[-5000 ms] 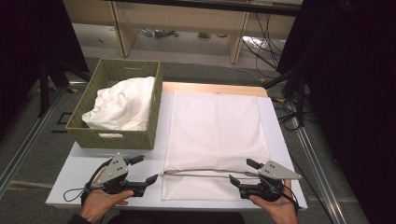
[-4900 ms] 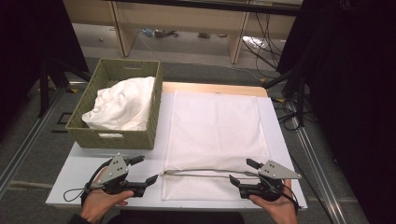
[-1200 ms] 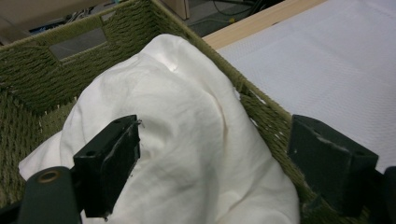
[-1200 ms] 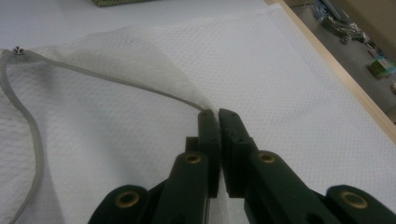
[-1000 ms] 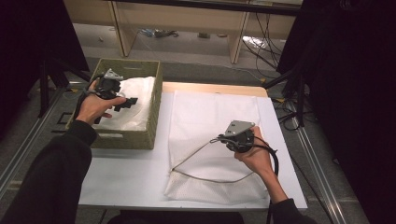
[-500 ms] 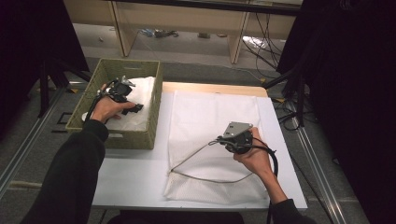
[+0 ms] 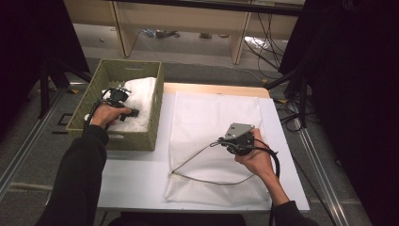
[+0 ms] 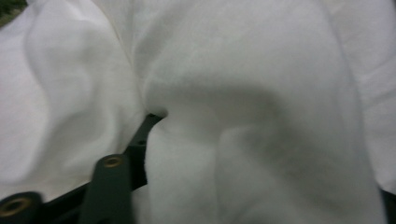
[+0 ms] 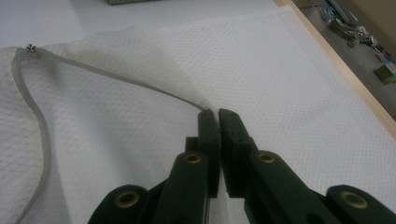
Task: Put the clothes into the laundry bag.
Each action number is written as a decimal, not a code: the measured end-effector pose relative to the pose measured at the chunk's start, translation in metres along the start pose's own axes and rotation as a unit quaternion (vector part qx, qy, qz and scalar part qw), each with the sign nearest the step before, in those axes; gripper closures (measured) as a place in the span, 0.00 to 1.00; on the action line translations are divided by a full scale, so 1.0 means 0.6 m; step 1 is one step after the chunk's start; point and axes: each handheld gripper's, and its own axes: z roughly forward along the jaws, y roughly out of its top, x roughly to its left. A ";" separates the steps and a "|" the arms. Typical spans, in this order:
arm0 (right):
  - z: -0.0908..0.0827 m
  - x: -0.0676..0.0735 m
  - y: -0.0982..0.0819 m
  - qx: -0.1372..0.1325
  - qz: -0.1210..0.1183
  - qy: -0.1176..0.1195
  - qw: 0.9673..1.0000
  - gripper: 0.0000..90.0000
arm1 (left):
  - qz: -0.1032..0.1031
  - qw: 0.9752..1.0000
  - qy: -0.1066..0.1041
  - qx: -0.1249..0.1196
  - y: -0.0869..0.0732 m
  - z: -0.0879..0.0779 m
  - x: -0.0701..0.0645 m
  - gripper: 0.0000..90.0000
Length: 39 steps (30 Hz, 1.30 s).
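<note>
A white cloth (image 7: 142, 92) lies heaped in an olive woven basket (image 7: 115, 139) at the table's left. My left gripper (image 7: 131, 110) is pushed down into that heap. Its jaws have just been closing, and a thick fold of the cloth (image 8: 261, 140) bulges between them, pressed against the one finger (image 8: 140, 140) that shows. A white mesh bag (image 7: 214, 108) lies flat on the white table (image 7: 136, 169). My right gripper (image 7: 229, 142) is shut on the bag's grey zip edge (image 9: 116, 77) and holds it lifted, so the bag's mouth gapes toward the left.
The basket's walls stand around my left hand. A metal zip pull (image 9: 31, 47) sits at the far end of the raised edge. A wooden strip (image 7: 216, 89) borders the table's far side, with shelves and cables on the floor beyond.
My left hand has sunk from above the basket down into the white cloth. The right hand and the lifted bag edge have stayed where they were.
</note>
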 end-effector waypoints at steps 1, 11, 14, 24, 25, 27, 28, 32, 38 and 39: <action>0.002 -0.001 -0.001 0.001 -0.001 0.000 1.000 0.99 | 0.003 1.000 -0.010 -0.005 -0.001 0.001 -0.003 0.54; 0.004 -0.003 0.001 -0.003 -0.019 -0.002 1.000 0.98 | 0.048 0.993 0.102 0.024 0.001 -0.007 0.005 0.12; 0.005 -0.001 -0.001 0.002 -0.008 0.005 1.000 0.98 | 0.027 0.987 0.150 0.043 -0.009 0.007 0.033 0.00; 0.002 0.001 -0.003 0.001 -0.003 0.005 1.000 0.98 | -0.087 0.996 -0.013 0.009 -0.025 0.003 0.022 0.61; 0.001 0.001 -0.003 0.001 -0.005 0.006 1.000 0.98 | -0.081 0.996 -0.043 0.007 -0.021 0.000 0.017 0.62; 0.001 0.001 -0.003 0.000 -0.005 0.007 1.000 0.98 | -0.073 0.995 -0.065 0.003 -0.017 -0.002 0.010 0.63; 0.001 0.000 -0.003 0.001 -0.002 0.006 1.000 0.98 | -0.051 0.996 -0.068 0.005 -0.012 -0.002 0.000 0.62; 0.001 0.002 -0.003 0.003 -0.001 0.010 1.000 0.98 | -0.040 0.999 -0.032 0.010 -0.009 -0.004 0.000 0.47; 0.001 -0.002 -0.006 0.001 -0.004 0.007 1.000 0.98 | -0.020 0.994 0.100 0.034 -0.011 0.001 0.011 0.12; 0.001 -0.002 -0.006 0.001 -0.003 0.007 1.000 0.98 | -0.031 0.993 0.105 0.034 -0.013 0.004 0.013 0.09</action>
